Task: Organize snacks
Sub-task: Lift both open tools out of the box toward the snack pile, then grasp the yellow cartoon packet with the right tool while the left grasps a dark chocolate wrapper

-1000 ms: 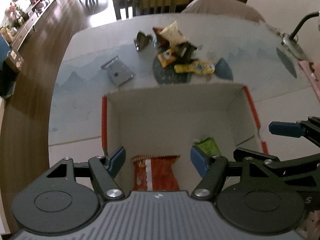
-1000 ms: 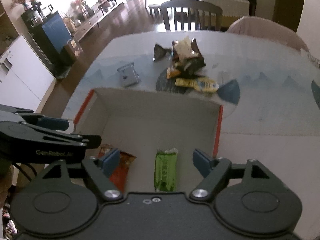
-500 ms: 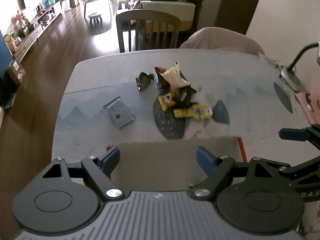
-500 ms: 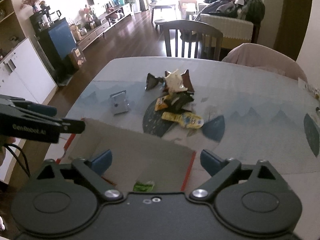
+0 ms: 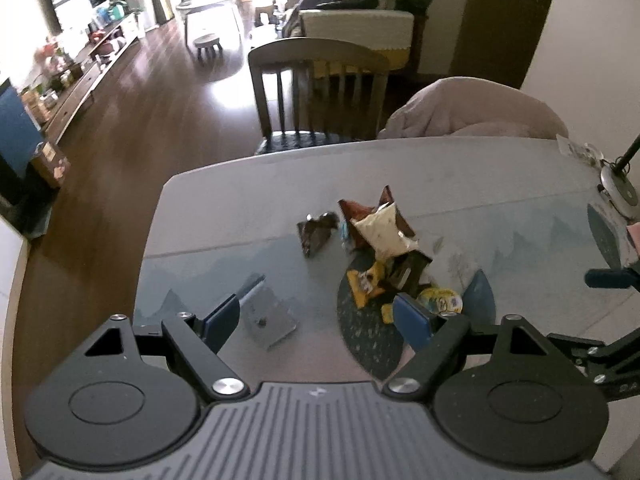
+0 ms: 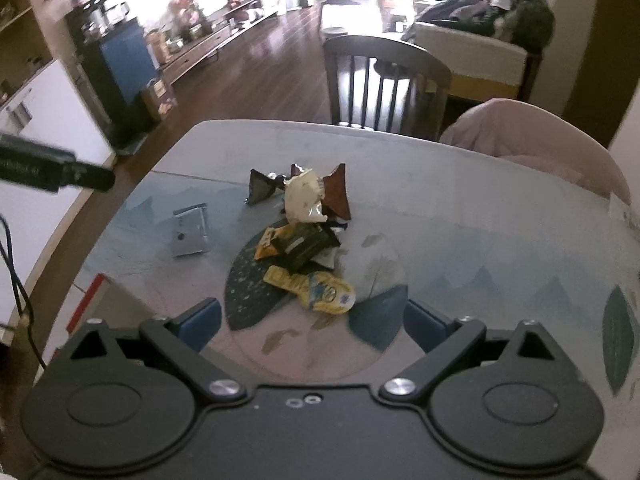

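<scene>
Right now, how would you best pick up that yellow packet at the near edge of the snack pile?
Probably across its narrow middle, from above on the near side. The yellow packet lies flat and long, slanting left to right, apart from the heap's taller bags, so its two long edges are free. The open right tool hovers just short of it.

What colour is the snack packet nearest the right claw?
Yellow packet, with a round blue-and-white mark; clearest in the right wrist view.

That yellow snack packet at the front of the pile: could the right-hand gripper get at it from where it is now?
Probably yes. The right gripper is open and empty, and the yellow snack packet lies at the near edge of the snack pile, with only bare table between them.
</scene>
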Demonstrator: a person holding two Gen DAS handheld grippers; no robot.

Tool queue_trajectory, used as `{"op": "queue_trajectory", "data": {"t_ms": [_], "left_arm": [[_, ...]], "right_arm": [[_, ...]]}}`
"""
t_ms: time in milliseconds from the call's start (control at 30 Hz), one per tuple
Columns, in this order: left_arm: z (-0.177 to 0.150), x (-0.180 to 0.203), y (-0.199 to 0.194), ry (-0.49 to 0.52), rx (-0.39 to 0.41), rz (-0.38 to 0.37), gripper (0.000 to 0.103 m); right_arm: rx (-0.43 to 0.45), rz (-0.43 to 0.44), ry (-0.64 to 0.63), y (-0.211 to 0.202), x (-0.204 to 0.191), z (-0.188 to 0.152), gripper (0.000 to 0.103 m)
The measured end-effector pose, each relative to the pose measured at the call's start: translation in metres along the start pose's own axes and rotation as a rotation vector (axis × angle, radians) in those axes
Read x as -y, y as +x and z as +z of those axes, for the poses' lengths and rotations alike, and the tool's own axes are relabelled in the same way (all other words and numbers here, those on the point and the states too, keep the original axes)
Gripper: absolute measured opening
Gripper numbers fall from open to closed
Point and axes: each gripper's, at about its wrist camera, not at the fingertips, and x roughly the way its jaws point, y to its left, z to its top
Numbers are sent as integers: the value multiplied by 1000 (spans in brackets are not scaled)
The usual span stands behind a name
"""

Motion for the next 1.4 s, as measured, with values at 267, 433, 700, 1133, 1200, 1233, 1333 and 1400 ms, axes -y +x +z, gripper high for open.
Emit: {"op": "queue_trajectory", "data": {"t_ms": [267, 433, 700, 1133, 1200, 1233, 1333, 1400], "left_arm": [[40, 15, 55, 3, -58, 17, 84], [63, 11, 101, -38, -133, 29, 84], [88, 4, 182, -47, -252, 57, 84], [87, -8, 267, -52, -381, 44, 84], [87, -12, 276, -89, -395, 29, 84], [87, -14, 281, -103, -402, 23, 84], [85, -18, 292, -132, -413, 13, 84], [83, -19, 301, -154, -423, 11, 83]], "right_arm": [[-89, 41, -156, 59, 16, 18, 97], [-193, 77, -202, 110, 19, 19, 94], [-297, 144, -197, 175, 27, 24, 90], [-327, 118, -377, 227, 11, 3, 73], [-308, 119, -403, 226, 8, 2, 72], [-304, 118, -412, 226, 7, 1, 71], [-285, 121, -436, 224, 5, 0, 62], [-275, 116, -455, 222, 2, -2, 59]]}}
